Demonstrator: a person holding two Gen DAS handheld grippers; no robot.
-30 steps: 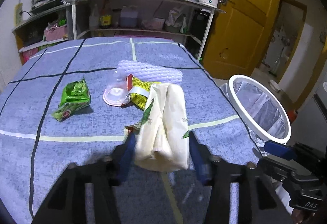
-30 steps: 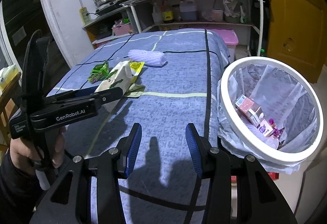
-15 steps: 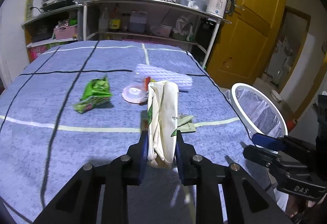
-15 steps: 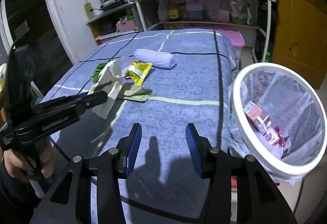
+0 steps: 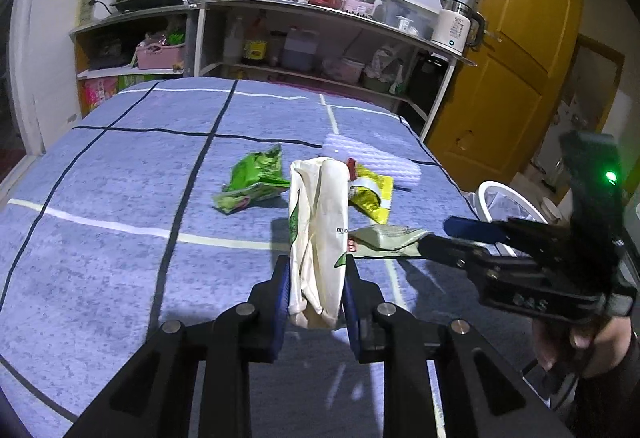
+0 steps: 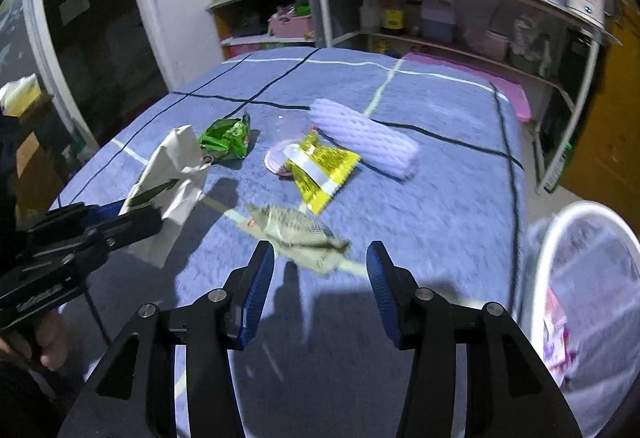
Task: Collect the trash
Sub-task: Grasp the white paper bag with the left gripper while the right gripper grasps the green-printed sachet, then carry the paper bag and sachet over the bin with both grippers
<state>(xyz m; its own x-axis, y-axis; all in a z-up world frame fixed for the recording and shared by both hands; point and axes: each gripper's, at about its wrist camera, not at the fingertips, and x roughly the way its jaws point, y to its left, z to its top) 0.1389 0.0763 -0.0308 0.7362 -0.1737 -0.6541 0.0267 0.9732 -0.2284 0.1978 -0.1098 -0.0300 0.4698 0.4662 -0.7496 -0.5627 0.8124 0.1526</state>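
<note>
Left claw (image 5: pixel 315 302) clamped on a crumpled cream paper bag (image 5: pixel 319 238), held upright above the blue checked tabletop (image 5: pixel 120 258). Right claw (image 6: pixel 320 270) opening, nothing between the pads, just short of a flat grey-green wrapper (image 6: pixel 300 234). Beyond that: glossy yellow packet (image 6: pixel 320 166), ribbed white foam sleeve (image 6: pixel 364 142), crinkled green packet (image 6: pixel 226 136). Right of the right claw, past the tabletop's edge, white-rimmed mesh bin (image 6: pixel 568 238). Bare cloth left of the left claw.
</note>
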